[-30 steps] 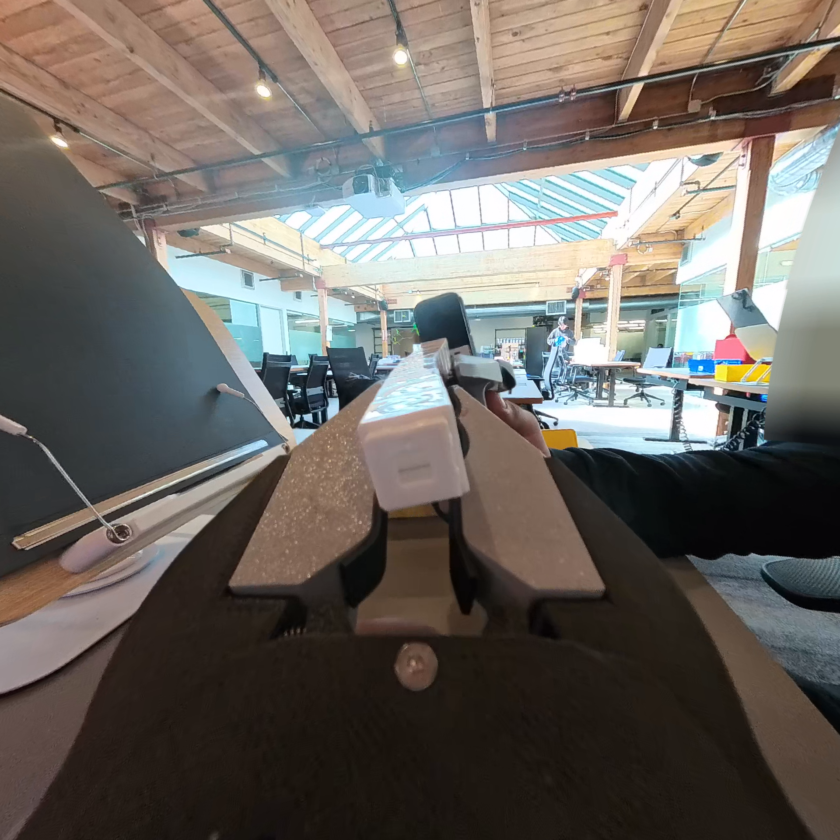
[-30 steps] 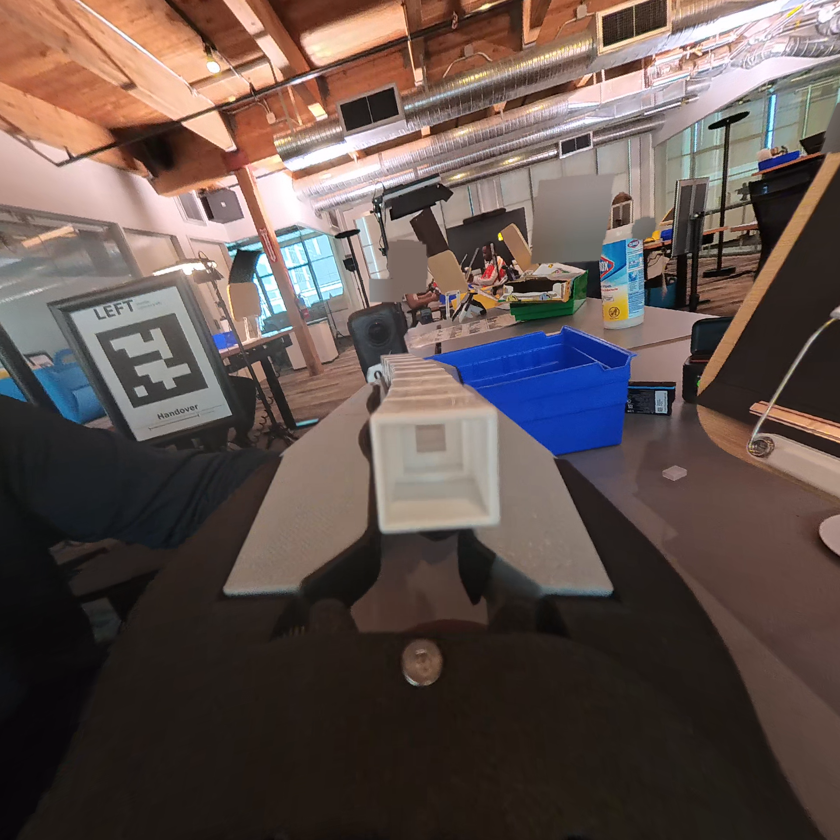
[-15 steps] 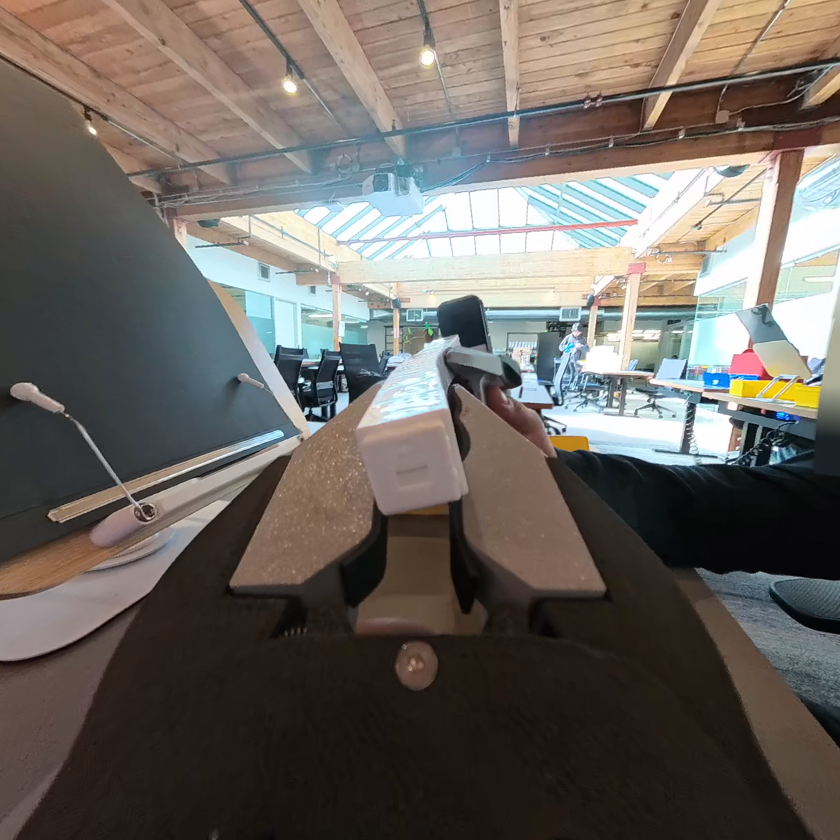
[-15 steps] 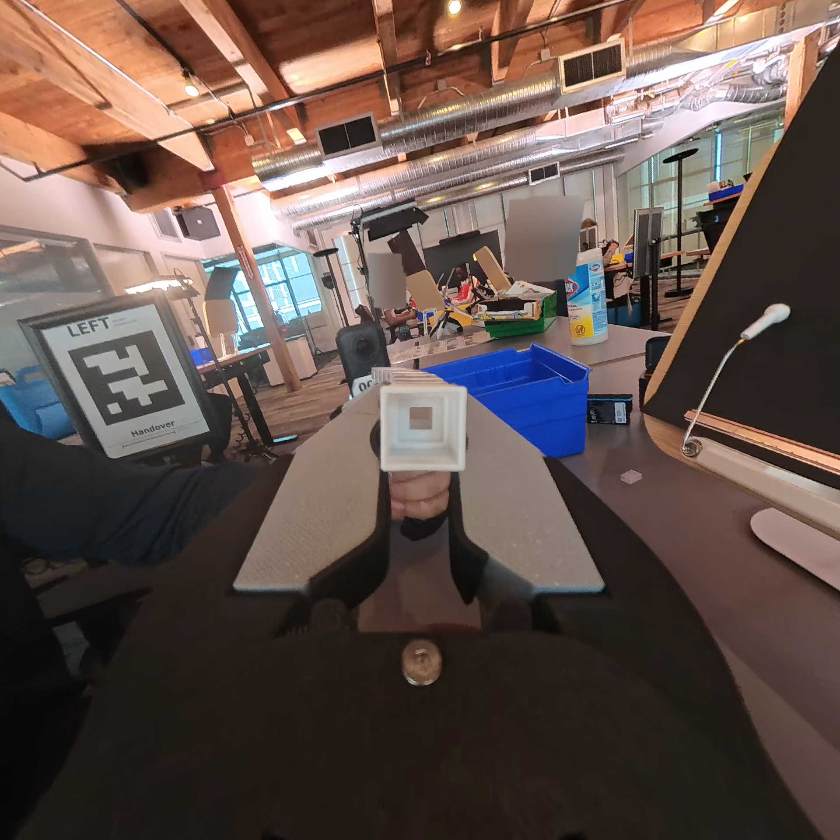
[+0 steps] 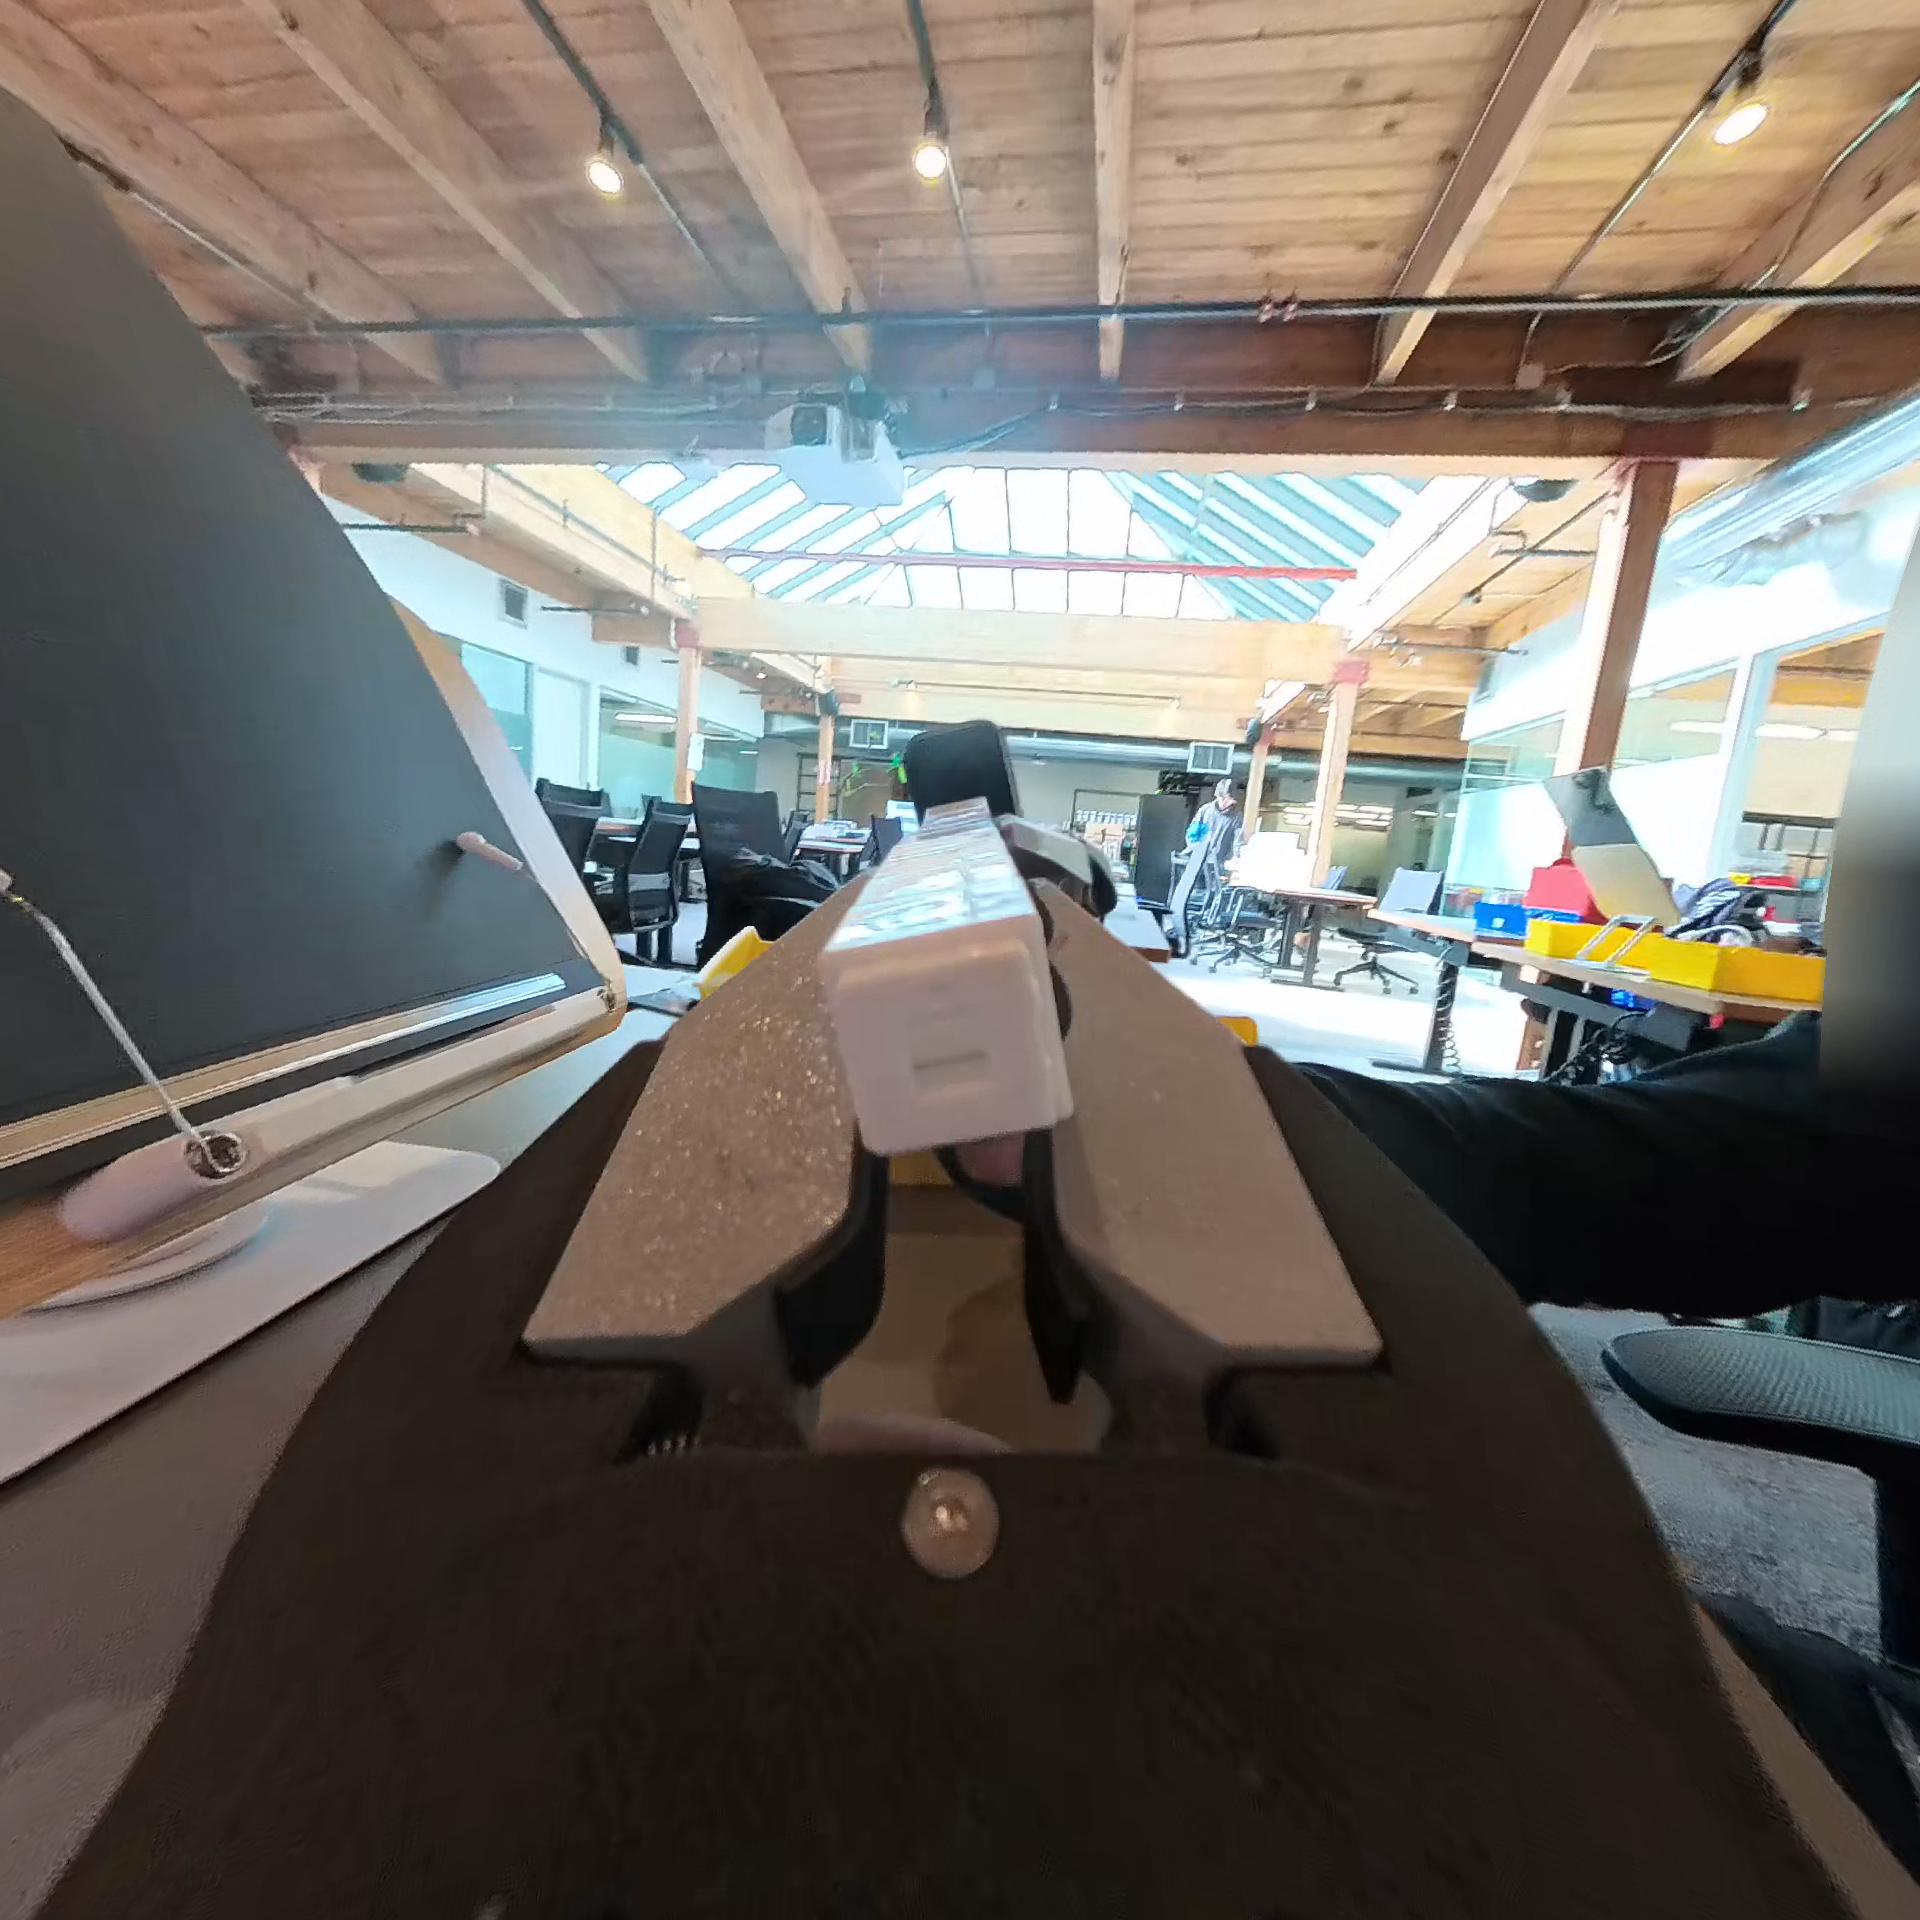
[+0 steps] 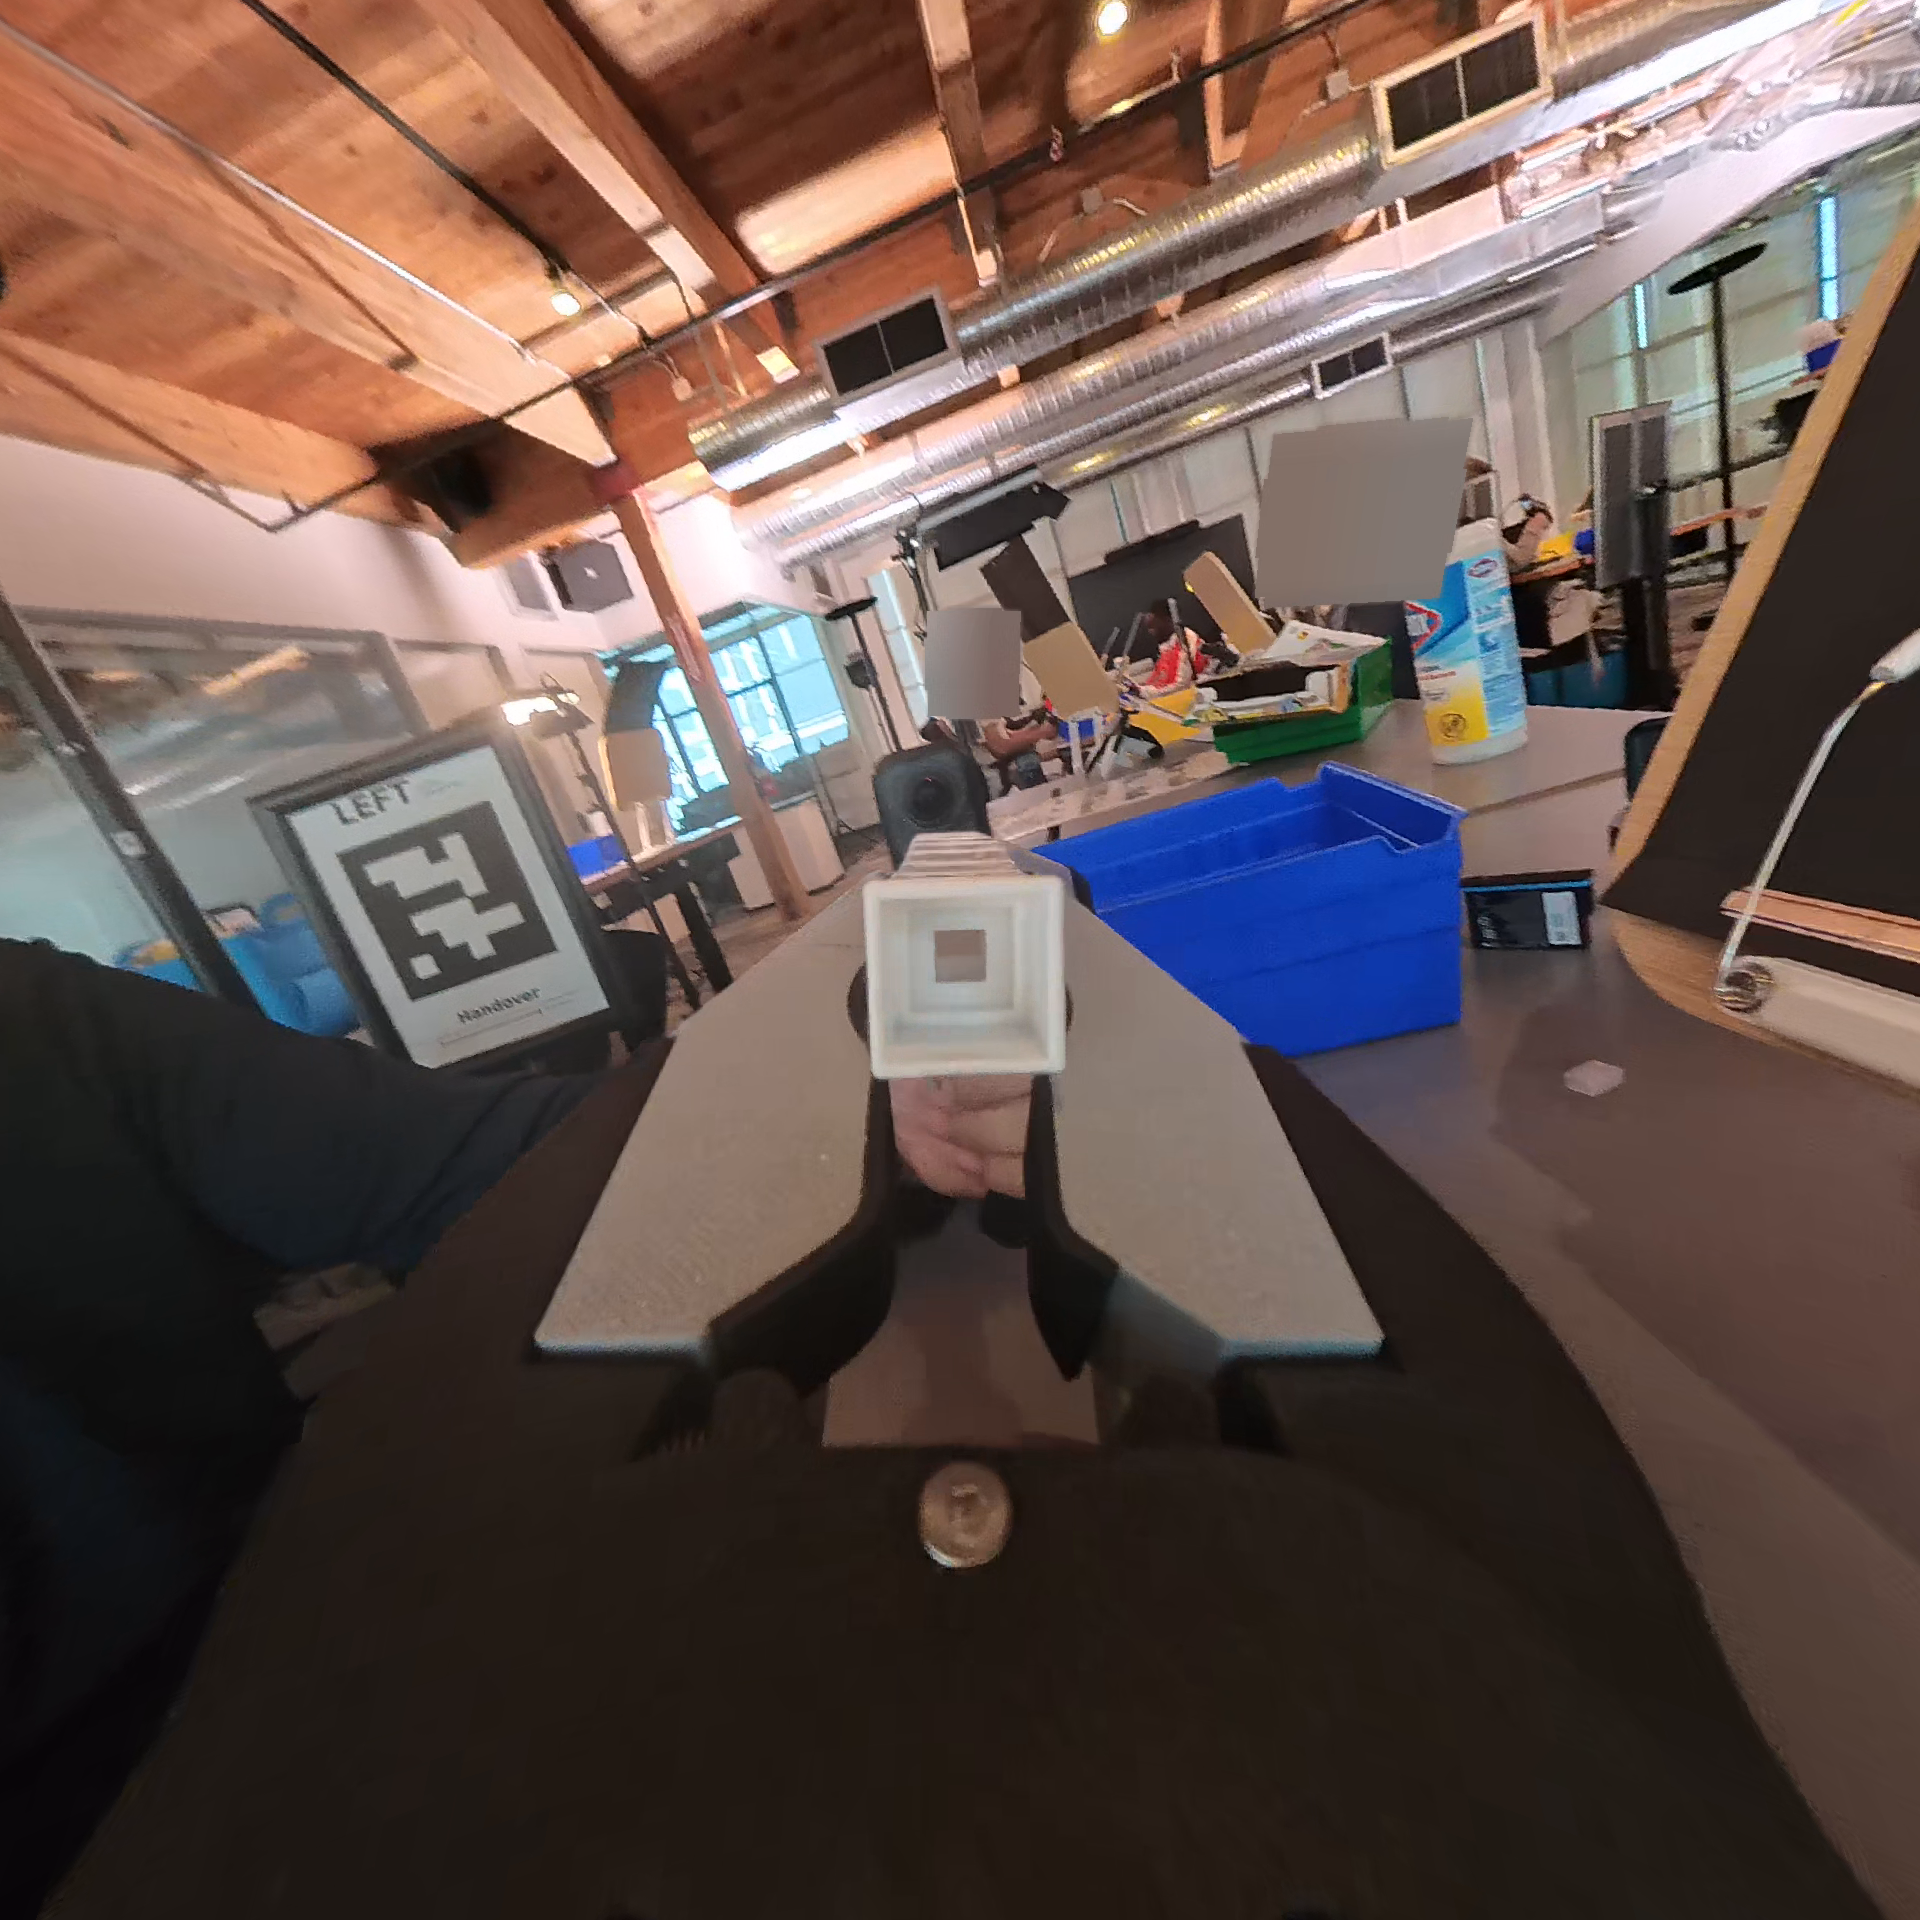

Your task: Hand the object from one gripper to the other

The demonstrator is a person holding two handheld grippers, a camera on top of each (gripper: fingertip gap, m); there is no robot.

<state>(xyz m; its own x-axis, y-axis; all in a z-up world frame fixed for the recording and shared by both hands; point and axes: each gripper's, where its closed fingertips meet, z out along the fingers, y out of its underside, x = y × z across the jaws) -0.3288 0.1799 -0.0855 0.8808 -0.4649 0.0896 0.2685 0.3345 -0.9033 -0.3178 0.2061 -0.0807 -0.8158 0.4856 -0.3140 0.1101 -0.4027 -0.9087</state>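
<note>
- white bar [image 5: 951, 1023]: held up in the air between the two tools. One end points into the left camera, and the hollow square end [image 6: 966, 977] faces the right camera.
- left gripper [image 5: 961, 935]: fingers pressed in on the bar's near end, pinching it.
- right gripper [image 6: 966, 904]: fingers run along both sides of the bar. I honestly can't tell if they're touching it or slightly spread.
- just under the bar in the right view there's a hand [image 6: 961, 1138], and a black camera [image 6: 928, 795] sits at the bar's far end.
- a black sleeve [image 5: 1558, 1174] comes in from the right of the bar in the left view.
- right of the bar in the right view: a blue bin [image 6: 1278, 935] on the grey table [image 6: 1558, 1195], then a small black box [image 6: 1527, 914] with a printed label.
- left of the bar: a framed sign [image 6: 436, 904] with a black-and-white square marker and some lettering.
- far behind the bar, past the bin: a wipes canister [image 6: 1470, 644] with a branded label.
</note>
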